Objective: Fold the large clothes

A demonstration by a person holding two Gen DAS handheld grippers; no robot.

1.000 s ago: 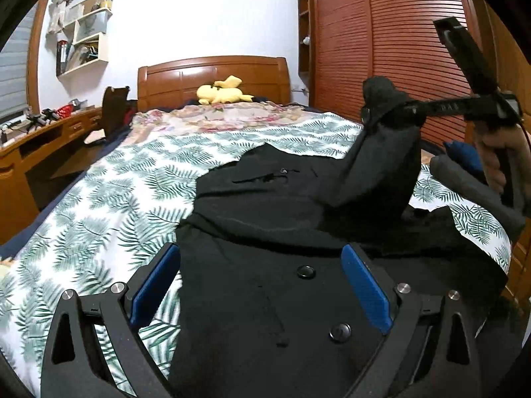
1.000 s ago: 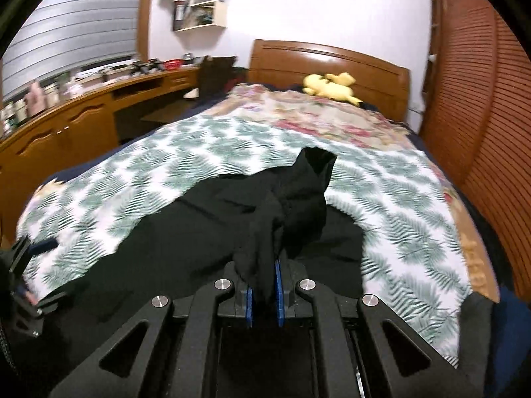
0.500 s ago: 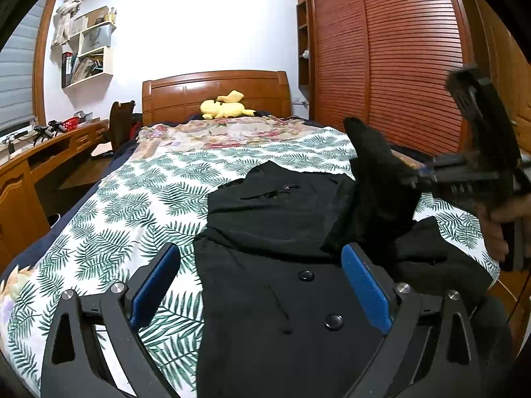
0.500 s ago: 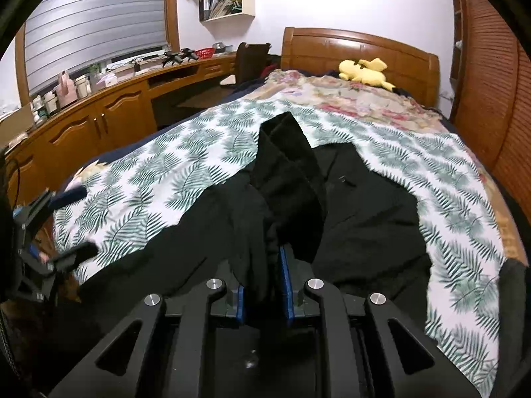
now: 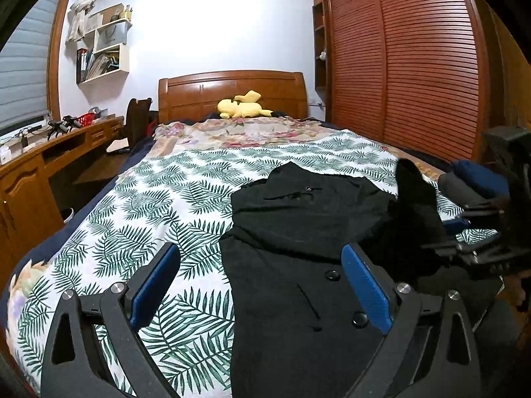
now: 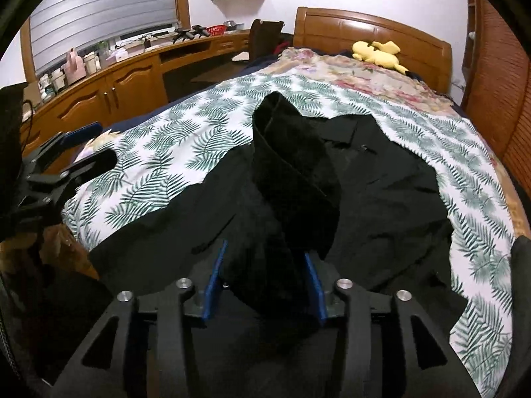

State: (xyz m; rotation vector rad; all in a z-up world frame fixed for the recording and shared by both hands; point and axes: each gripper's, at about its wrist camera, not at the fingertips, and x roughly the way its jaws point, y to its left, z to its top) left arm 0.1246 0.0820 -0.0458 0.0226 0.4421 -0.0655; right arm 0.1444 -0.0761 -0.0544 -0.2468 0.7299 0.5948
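From the left wrist, the left gripper (image 5: 262, 285) is seen with jaws wide above the black coat (image 5: 298, 232), spread on the bed (image 5: 132, 232); bare leaf-print cover lies leftward.

From the right wrist, the right gripper (image 6: 264, 282) is seen, jaws just opened, the coat's sleeve (image 6: 292, 172) loose between them.

Both your wrist cams sit low and close at the foot of the bed (image 5: 186, 205), facing its headboard (image 5: 232, 93); left cam from the desk-side corner, right from the wardrobe side. Shared: bed (image 6: 186, 139), headboard (image 6: 371, 30), black coat (image 5: 298, 232) (image 6: 381, 182).
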